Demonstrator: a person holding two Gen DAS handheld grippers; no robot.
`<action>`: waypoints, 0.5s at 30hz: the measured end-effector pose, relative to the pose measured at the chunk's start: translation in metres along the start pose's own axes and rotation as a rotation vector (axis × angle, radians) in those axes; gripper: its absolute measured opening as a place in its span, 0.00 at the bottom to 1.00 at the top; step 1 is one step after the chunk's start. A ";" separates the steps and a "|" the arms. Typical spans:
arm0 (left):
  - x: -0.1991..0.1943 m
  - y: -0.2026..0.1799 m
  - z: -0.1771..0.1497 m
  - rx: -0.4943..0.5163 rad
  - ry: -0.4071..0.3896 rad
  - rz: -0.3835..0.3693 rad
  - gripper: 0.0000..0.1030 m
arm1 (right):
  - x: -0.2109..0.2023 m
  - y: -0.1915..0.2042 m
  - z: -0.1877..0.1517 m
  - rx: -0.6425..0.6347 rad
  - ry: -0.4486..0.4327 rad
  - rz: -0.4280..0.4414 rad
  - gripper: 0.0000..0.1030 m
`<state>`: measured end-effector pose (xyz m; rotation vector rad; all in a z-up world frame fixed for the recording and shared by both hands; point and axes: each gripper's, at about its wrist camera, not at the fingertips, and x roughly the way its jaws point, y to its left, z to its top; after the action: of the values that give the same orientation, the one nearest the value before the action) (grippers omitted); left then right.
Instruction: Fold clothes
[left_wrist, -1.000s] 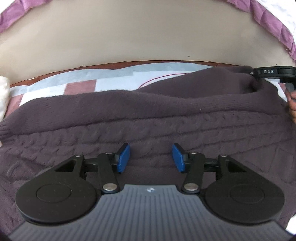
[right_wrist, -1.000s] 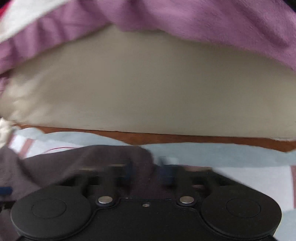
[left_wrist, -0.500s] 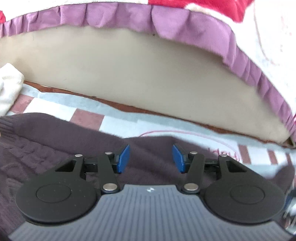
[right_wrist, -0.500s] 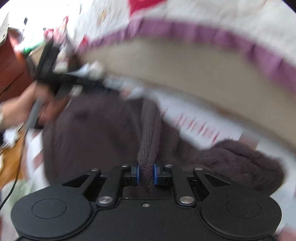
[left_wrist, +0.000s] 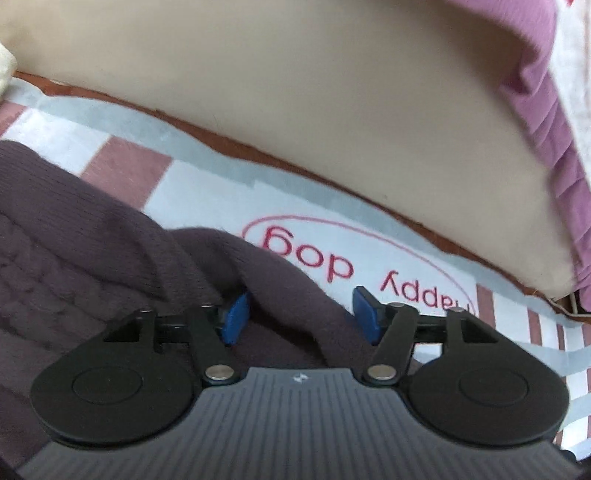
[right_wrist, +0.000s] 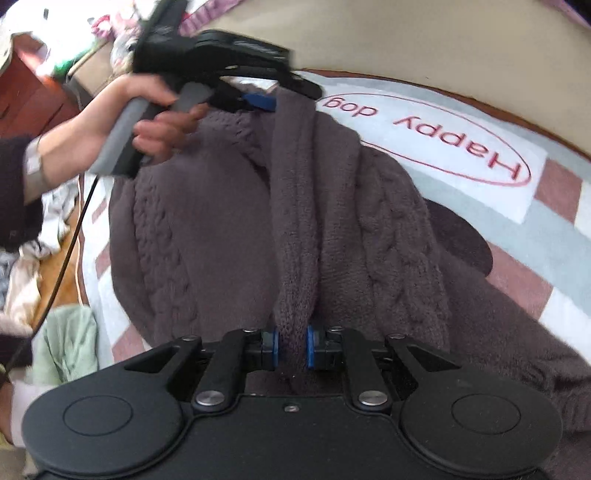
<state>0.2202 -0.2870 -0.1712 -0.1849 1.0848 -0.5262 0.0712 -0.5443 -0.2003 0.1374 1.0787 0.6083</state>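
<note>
Your right gripper (right_wrist: 291, 349) clamps a ridge of the brown sweater (right_wrist: 229, 221); your left gripper (left_wrist: 300, 314) is opening, sweater edge between its pads, untouched.

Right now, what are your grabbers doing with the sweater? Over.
Right gripper shut on sweater fold. Left gripper opening, sweater edge between its pads. Nothing in the way.

The sweater (right_wrist: 229, 229) runs past the right wrist view's lower right edge and covers part of the rug (right_wrist: 546, 236). The left hand-held gripper (right_wrist: 258, 101) is motion-blurred there, its far fingertip hidden. Clutter at the left edge is unreadable.
</note>
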 end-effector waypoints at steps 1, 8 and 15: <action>0.005 -0.003 0.000 0.006 0.016 0.002 0.71 | 0.000 0.004 0.000 -0.022 0.003 -0.001 0.16; 0.029 -0.058 -0.030 0.467 0.006 0.151 0.36 | 0.000 0.004 0.001 -0.021 0.003 -0.025 0.20; -0.030 -0.087 -0.048 0.693 -0.290 0.227 0.11 | -0.019 -0.048 0.010 0.396 -0.162 -0.074 0.39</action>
<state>0.1396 -0.3419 -0.1362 0.4532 0.5848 -0.6186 0.0924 -0.5924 -0.1997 0.4805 1.0317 0.3054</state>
